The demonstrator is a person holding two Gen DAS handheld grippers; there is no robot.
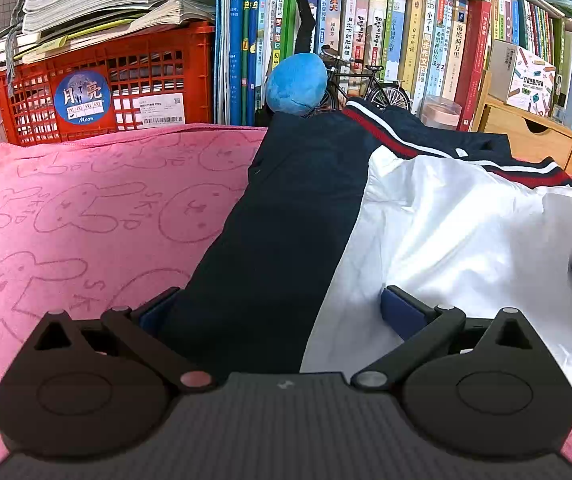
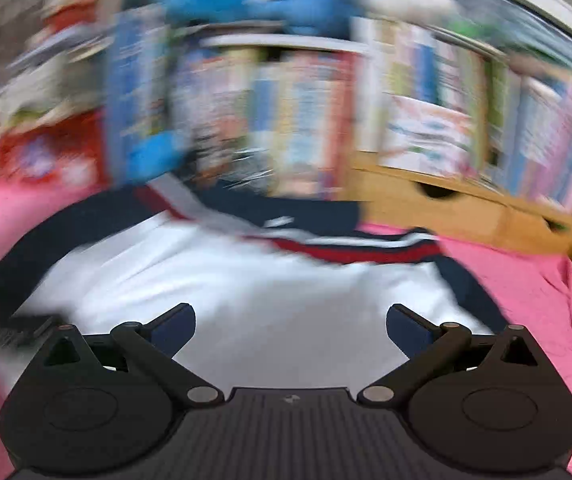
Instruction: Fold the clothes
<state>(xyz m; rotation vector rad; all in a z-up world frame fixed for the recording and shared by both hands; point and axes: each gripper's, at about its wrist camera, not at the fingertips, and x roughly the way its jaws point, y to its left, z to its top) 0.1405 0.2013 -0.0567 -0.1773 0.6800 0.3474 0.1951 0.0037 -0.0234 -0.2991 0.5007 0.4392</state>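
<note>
On the pink towel (image 1: pixel 86 208) printed with cartoon rabbits lies a navy and white jacket (image 1: pixel 426 232), its white panel facing up and a red and white stripe running along the far edge. From the left wrist view, a long navy sleeve (image 1: pixel 286 220) of the jacket stretches from the back of the towel toward the left gripper (image 1: pixel 282 308), whose jaws stand wide apart with the sleeve and the edge of the white panel lying between them; the fingers are not pressed onto the cloth. The right wrist view is heavily blurred, but the right gripper (image 2: pixel 290 324) shows plainly enough: its jaws are also spread wide, poised over the white panel, holding nothing.

Behind the jacket stands a row of upright books (image 1: pixel 406 40) on a shelf. To the left of them sits a red plastic crate (image 1: pixel 102 84) with a round blue sticker, loaded with stacked papers. A blue plush toy (image 1: pixel 296 84) rests just past the far end of the sleeve, beside a small model bicycle (image 1: pixel 366 84). A wooden drawer unit (image 1: pixel 534 136) sits at the right.
</note>
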